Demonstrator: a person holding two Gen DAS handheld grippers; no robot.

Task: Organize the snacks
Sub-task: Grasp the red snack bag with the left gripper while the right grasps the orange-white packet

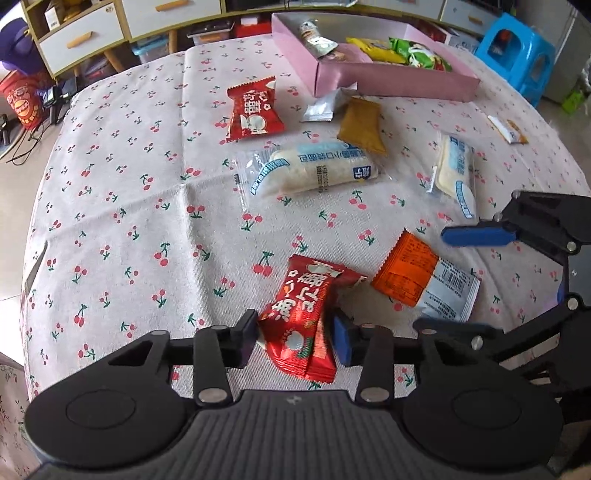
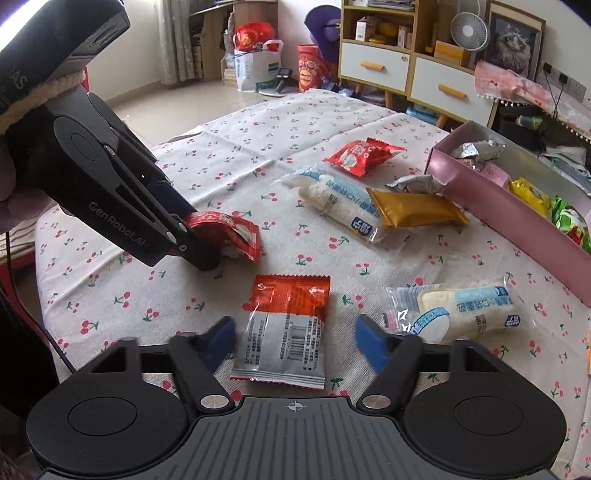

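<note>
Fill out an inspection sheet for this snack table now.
Surface: cherry-print tablecloth, creased.
Job's things: pink box part-filled; red packet, two white bread packs, mustard pouch, silver wrapper loose.
Clutter: small sachet near the edge.
Tongs: left tongs shut on red snack packet; right tongs open around orange-grey packet.
Cables: black cords on floor.
Surroundings: drawer unit, blue stool, fan.

L claw (image 1: pixel 295 334) angled steeply down, pinched shut; R claw (image 2: pixel 295 341) tilted down, jaws apart.
</note>
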